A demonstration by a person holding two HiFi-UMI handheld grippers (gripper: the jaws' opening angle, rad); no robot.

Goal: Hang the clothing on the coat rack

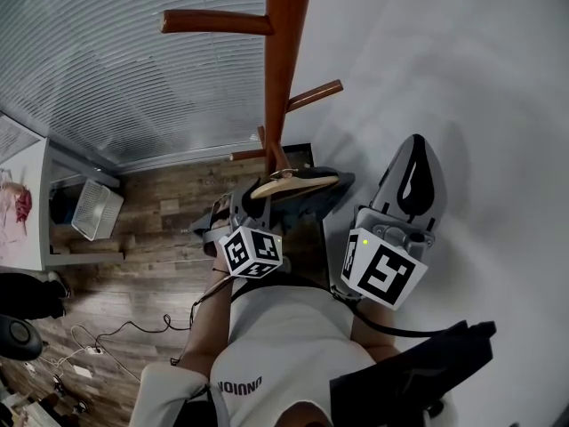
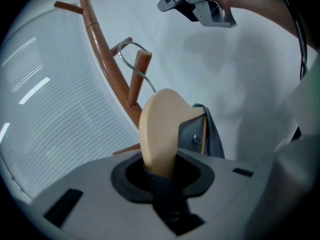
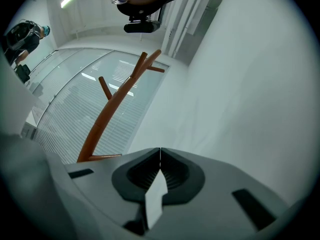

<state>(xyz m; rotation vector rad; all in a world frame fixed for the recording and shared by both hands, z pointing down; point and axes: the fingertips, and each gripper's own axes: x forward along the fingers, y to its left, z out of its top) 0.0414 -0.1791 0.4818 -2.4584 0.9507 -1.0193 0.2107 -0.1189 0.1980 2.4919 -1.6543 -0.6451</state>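
Left gripper (image 2: 161, 178) jaws partway apart on hanger (image 2: 162, 129) with clothing (image 2: 214, 134); right gripper's (image 3: 160, 176) together

There is 1 coat rack (image 1: 283, 69), 1 wooden hanger (image 2: 160, 129), 1 dark garment (image 2: 214, 134), 1 white basket (image 1: 96, 210), and 2 grippers: left gripper (image 2: 160, 170) and right gripper (image 3: 159, 156).

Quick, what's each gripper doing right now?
Left gripper: closed on the pale wooden hanger carrying dark grey clothing.
Right gripper: closed, holding nothing.

Rack (image 1: 283, 60) glossy wood; hanger (image 2: 160, 129) smooth pale wood, metal hook (image 2: 131, 42); garment (image 2: 212, 134) dk cloth.
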